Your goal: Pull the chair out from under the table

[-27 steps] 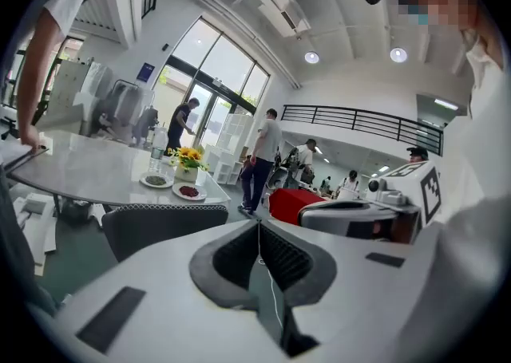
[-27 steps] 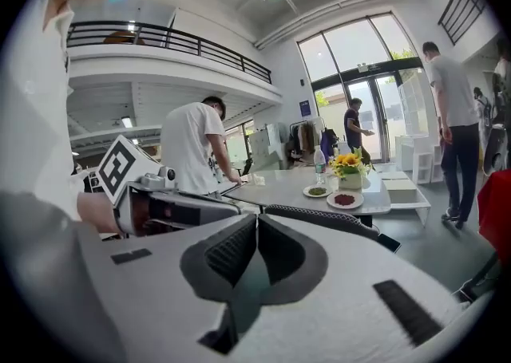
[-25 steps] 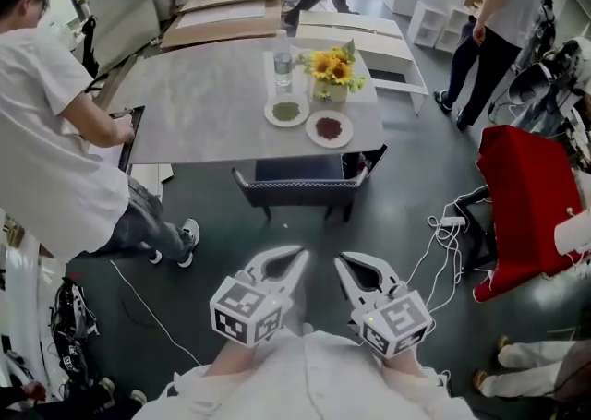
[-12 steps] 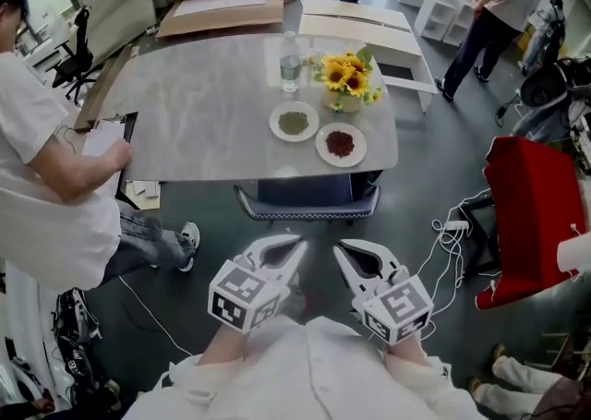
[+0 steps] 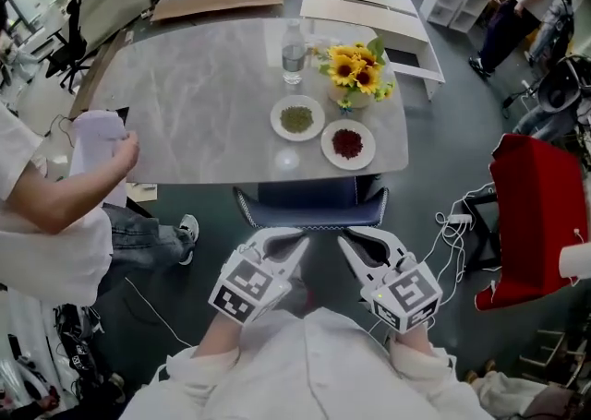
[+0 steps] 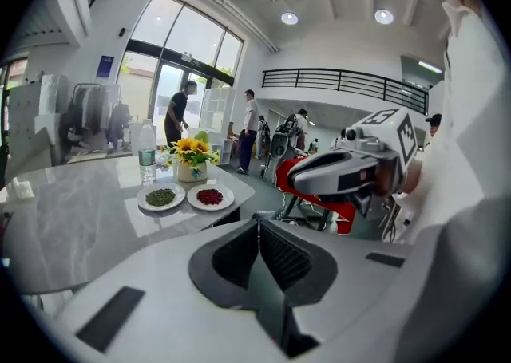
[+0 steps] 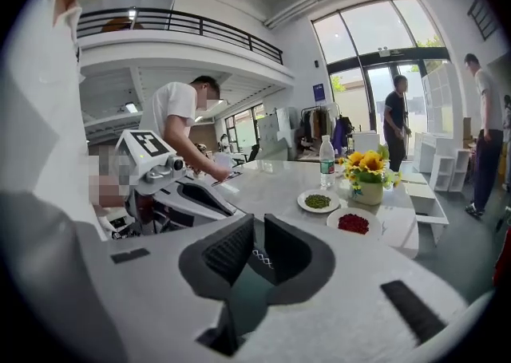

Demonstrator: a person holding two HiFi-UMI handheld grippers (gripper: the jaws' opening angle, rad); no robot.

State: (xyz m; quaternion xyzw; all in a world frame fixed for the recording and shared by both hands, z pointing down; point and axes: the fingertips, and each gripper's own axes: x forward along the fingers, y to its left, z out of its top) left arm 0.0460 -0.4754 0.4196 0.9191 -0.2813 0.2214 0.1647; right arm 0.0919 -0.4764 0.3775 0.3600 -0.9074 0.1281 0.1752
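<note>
Left gripper (image 5: 295,243) and right gripper (image 5: 344,243) now nearer chair (image 5: 309,215) back edge.

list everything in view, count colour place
stone-look table: one, pale grey, centre
upholstered chair: one, dark blue, tucked under table's near edge
plastic water bottle: one, clear, table's far right
sunflower bouquet: one, yellow, right of bottle
plate of green grains: one, white, before bottle
plate of red grains: one, white, table's near right corner
cloth cover: one, red, floor at right
person: one, white shirt, table's left side
left hand-held gripper: one, white, shut, bottom centre
right hand-held gripper: one, white, shut, beside it
</note>
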